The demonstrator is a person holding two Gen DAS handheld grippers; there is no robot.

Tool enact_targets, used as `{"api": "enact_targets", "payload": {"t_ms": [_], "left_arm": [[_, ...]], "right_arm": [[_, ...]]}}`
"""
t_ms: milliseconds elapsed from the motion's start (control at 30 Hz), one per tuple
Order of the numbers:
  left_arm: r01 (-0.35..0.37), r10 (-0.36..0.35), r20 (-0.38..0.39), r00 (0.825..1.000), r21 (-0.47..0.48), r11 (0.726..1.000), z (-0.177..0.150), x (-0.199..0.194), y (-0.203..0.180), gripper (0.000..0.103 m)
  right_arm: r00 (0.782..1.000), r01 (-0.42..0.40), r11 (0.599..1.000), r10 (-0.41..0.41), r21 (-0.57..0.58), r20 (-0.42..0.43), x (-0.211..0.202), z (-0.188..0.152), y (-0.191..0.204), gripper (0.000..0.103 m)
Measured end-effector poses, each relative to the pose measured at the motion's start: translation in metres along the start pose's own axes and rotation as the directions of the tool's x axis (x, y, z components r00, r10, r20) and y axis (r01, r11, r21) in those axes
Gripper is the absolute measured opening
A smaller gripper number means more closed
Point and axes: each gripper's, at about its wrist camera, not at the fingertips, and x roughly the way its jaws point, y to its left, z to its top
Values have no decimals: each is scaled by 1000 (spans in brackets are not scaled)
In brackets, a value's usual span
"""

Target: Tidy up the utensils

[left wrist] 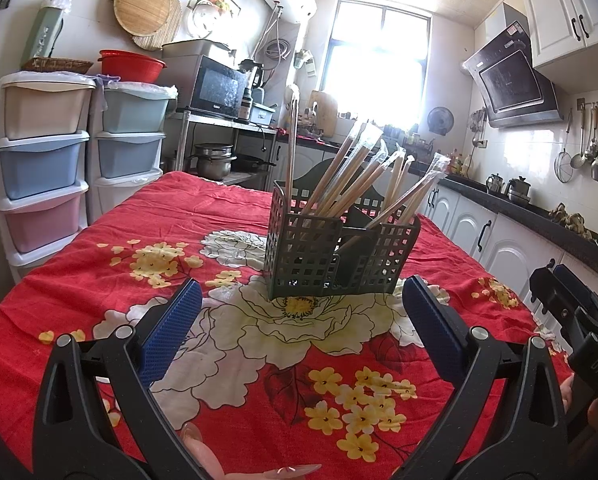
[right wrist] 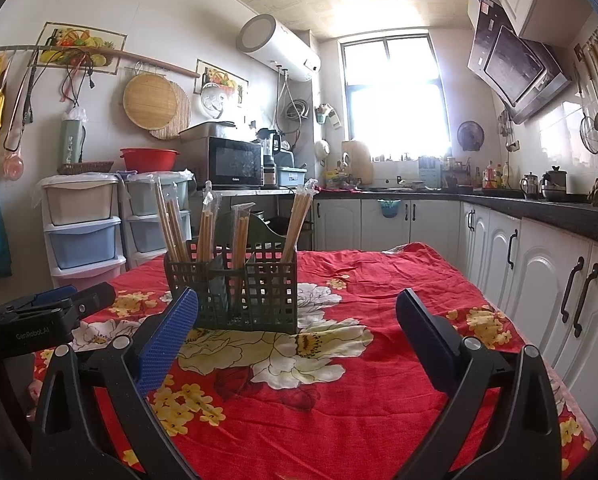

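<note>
We see a table with a red flower cloth (left wrist: 111, 264). In the middle of it stands a dark holder (left wrist: 339, 256) with holes. Wrapped chopsticks (left wrist: 351, 168) stick up out of it. Our left gripper (left wrist: 302, 312) is wide open and holds nothing. Our right gripper (right wrist: 297, 316) is too.

"GenRobot.AI" read in pale letters along the black body of the left gripper (right wrist: 87, 300), seen from the right wrist camera. From the left wrist camera, "DAS" stood on the black housing of the right gripper (left wrist: 555, 292), the rest cut off. The microwave (right wrist: 235, 162) carried a small white brand mark low on its door, seemingly "Galanz". Labels on the range hood (right wrist: 515, 68) stayed too small to read.
</note>
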Motion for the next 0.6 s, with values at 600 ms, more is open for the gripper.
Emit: {"api": "enact_targets", "payload": {"t_ms": [600], "left_arm": [[-2, 1, -31, 1000, -13, 1000, -1, 4, 0, 92]], "right_arm": [[1000, 3, 1000, -3, 1, 2, 0, 0, -1, 97]]}}
